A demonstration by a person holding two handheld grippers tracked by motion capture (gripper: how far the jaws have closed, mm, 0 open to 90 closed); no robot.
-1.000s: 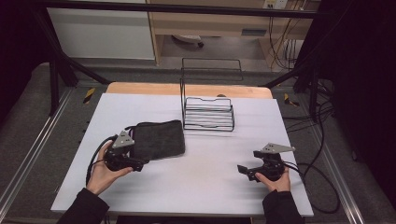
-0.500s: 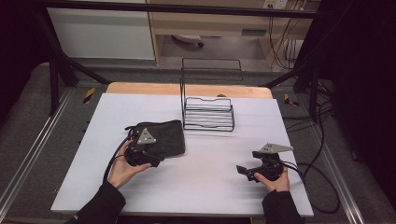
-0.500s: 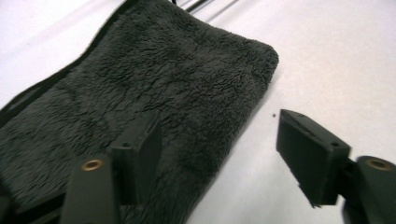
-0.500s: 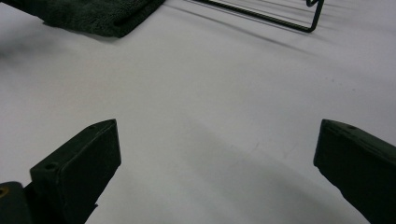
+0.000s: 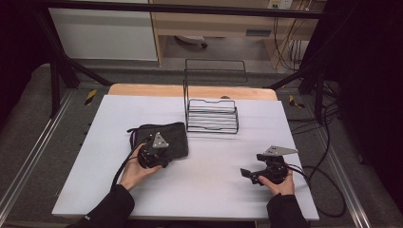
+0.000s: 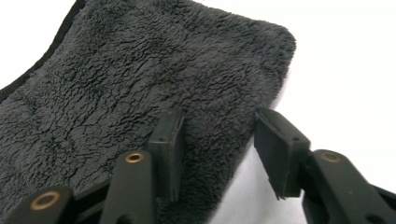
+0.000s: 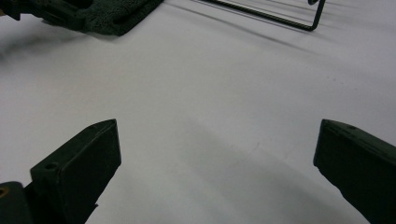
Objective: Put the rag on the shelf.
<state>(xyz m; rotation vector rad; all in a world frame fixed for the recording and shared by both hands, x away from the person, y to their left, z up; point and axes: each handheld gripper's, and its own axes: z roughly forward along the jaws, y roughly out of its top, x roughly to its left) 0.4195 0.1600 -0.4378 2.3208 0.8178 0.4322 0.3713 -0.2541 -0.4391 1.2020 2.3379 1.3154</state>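
A: Dark grey fleecy folded cloth [image 6: 140, 84] — location?
B: Left-centre of the white tabletop [image 5: 214, 185], lying flat, its near right corner under the left hand-held gripper [image 5: 159, 151].
A: Left hand-held gripper, condition?
B: Jaws parted partway, straddling the cloth's edge: one pad over the pile, one over bare tabletop. Nothing clamped.
A: Right hand-held gripper [image 5: 246, 174]?
B: Near right, jaws spread wide, empty, low over the tabletop.
A: Farther back?
B: Black wire rack [image 5: 212, 116], upright, just beyond the cloth, apart from it.

White table [image 5: 204, 190] with dark towel [image 5: 166, 137], wire rack [image 5: 211, 116]
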